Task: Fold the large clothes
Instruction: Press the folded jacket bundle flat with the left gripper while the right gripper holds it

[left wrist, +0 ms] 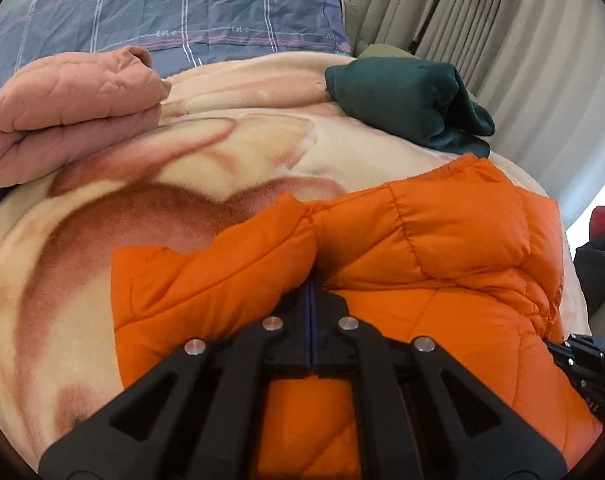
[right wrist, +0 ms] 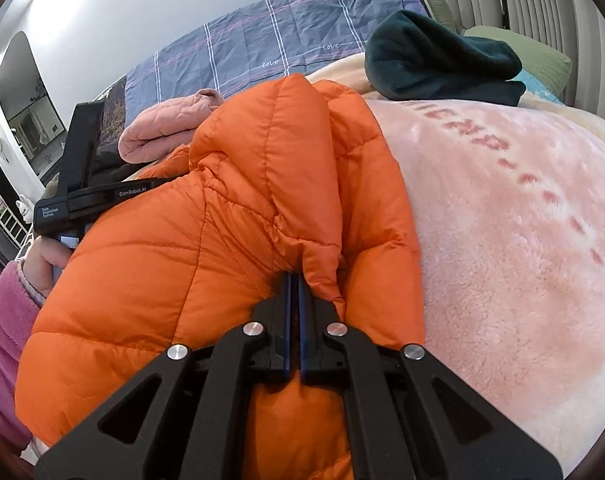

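A puffy orange quilted jacket [left wrist: 422, 248] lies on a peach fleece blanket [left wrist: 82, 272] spread over the bed. In the left wrist view my left gripper [left wrist: 310, 294] is shut, its tips buried under a fold of the jacket's edge. Seen from the right wrist, my right gripper [right wrist: 294, 282] is shut on a raised ridge of the orange jacket [right wrist: 206, 264], which bunches up ahead of the fingers. The left gripper's black body [right wrist: 82, 200] shows at the jacket's far left side, held by a hand [right wrist: 42, 260] in a pink sleeve; its fingertips are hidden there.
A folded pink quilted garment [left wrist: 70, 120] lies at the back left and a folded dark green garment [left wrist: 410, 100] at the back right. Blue plaid bedding [left wrist: 182, 12] lies behind them. Pale curtains [left wrist: 502, 48] hang on the right; a green pillow [right wrist: 542, 60] lies near them.
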